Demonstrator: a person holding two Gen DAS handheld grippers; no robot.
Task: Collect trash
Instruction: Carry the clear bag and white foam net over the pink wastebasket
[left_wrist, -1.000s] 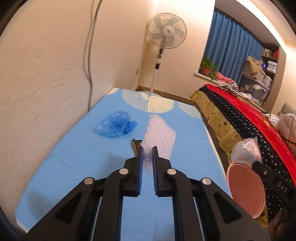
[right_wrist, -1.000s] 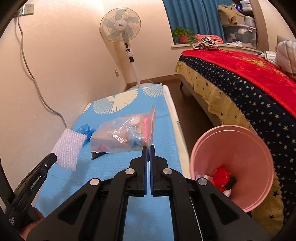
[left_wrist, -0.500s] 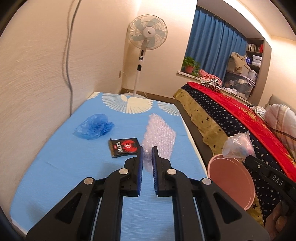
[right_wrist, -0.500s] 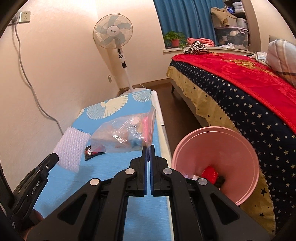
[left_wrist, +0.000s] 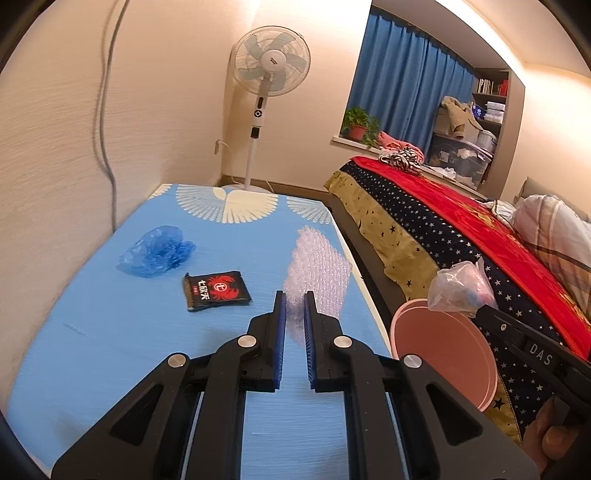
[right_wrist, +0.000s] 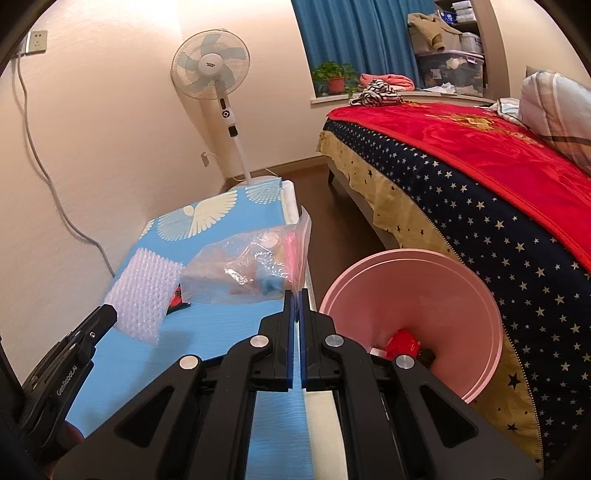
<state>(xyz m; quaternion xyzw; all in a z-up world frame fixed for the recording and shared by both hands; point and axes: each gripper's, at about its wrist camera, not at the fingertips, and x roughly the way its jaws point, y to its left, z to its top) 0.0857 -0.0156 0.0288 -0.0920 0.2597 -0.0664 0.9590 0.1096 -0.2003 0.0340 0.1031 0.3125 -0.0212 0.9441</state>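
Blue tabletop (left_wrist: 110, 332) runs along the wall, bed at 3 o'clock. Pink bin (right_wrist: 413, 314) stands on the floor between them, red scrap already inside. Left claw (left_wrist: 293, 306) is clamped on a bubble wrap sheet (left_wrist: 317, 269), held above the tabletop edge: light, soft, springy; an edge pinch suffices. Right claw (right_wrist: 296, 295) is closed tight on the edge of a clear plastic bag (right_wrist: 243, 273) at 12 o'clock, just left of the bin: limp, slippery, light. Remaining on the tabletop: blue crumpled plastic (left_wrist: 155, 251) at 10 o'clock, flat black wrapper (left_wrist: 216, 290) beside it; pinch its raised edge.
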